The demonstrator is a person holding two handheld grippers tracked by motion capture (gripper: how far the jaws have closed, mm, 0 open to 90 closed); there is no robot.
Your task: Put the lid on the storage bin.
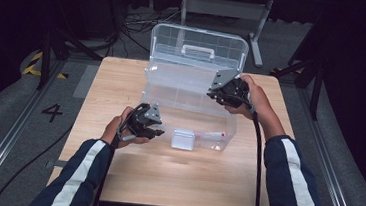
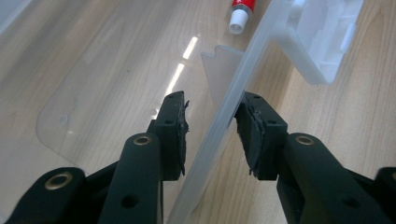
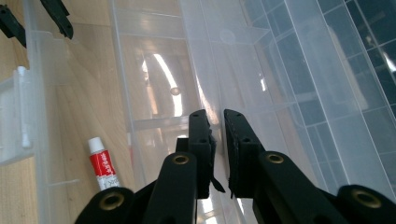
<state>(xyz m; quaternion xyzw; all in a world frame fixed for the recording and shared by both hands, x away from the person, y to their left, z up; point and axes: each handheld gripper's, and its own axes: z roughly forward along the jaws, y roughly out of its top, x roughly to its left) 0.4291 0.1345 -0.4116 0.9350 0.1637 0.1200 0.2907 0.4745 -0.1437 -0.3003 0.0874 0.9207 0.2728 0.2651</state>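
Clear plastic box (image 1: 192,91) sits open mid-table, looks light, slick and flexy, so grab the walls: left gripper (image 2: 212,126) straddles the front wall part-open, right gripper (image 3: 220,140) is pinched nearly shut on an inner wall.

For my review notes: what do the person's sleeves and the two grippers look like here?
Dark navy sleeves with a broad white stripe. Each gripper, left gripper and right gripper, is black with a grey three-cornered plate and a black trailing cable. Brass-coloured rivets mark the jaw arms.
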